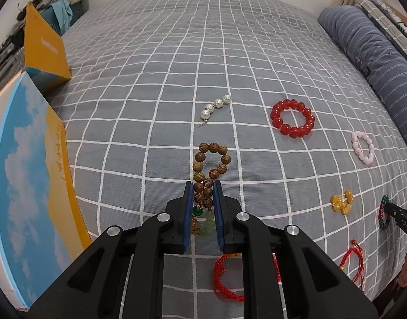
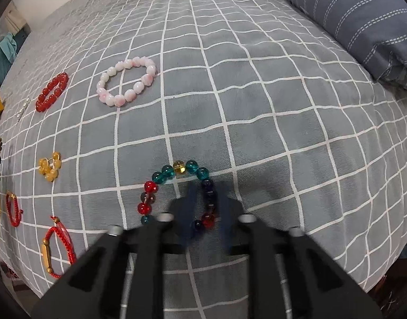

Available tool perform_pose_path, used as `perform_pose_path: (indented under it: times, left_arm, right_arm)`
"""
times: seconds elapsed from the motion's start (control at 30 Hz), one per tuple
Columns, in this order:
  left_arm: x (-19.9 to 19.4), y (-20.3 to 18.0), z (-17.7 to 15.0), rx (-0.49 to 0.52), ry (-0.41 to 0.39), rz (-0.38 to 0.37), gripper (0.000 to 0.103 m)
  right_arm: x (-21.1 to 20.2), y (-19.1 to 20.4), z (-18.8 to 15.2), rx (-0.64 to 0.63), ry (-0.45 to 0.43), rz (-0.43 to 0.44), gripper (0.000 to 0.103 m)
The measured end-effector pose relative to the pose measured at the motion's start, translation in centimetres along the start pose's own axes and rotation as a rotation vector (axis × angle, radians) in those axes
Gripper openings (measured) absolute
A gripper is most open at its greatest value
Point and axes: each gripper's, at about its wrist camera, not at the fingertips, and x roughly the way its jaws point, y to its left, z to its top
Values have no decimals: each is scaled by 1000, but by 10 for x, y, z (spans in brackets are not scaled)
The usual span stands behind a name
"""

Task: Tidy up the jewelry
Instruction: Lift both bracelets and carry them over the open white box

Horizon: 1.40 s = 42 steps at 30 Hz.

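Note:
My left gripper (image 1: 203, 186) is shut on a brown wooden bead bracelet (image 1: 211, 159). Its loop sticks out past the blue pads, and green beads and a pendant hang between the fingers. In the right wrist view my right gripper (image 2: 206, 190), blurred, is shut on the dark beads of a multicoloured glass bead bracelet (image 2: 166, 172) that lies on the grey checked bedspread (image 2: 256, 106). The left wrist view shows that same bracelet (image 1: 383, 212) at the right edge, with the right gripper's finger (image 1: 400, 218) on it.
Lying loose on the bedspread are a pearl string (image 1: 215, 107), a red bead bracelet (image 1: 292, 118), a pink bracelet (image 2: 127, 81), yellow beads (image 2: 49, 170) and red cord bracelets (image 2: 58, 244). A blue and yellow box (image 1: 30, 172) stands at the left, a striped pillow (image 2: 363, 18) at the right.

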Motion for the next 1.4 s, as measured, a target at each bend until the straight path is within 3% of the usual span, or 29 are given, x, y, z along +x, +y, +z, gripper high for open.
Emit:
perform_pose_path:
  times: [0.63, 1.4]
  left_arm:
    - [-28, -8, 0, 18, -35, -19, 14]
    - [-73, 5, 17, 9, -82, -32, 14]
  right_arm:
    - [-53, 26, 5, -48, -109, 44, 9]
    - [-97, 62, 39, -109, -203, 46, 9]
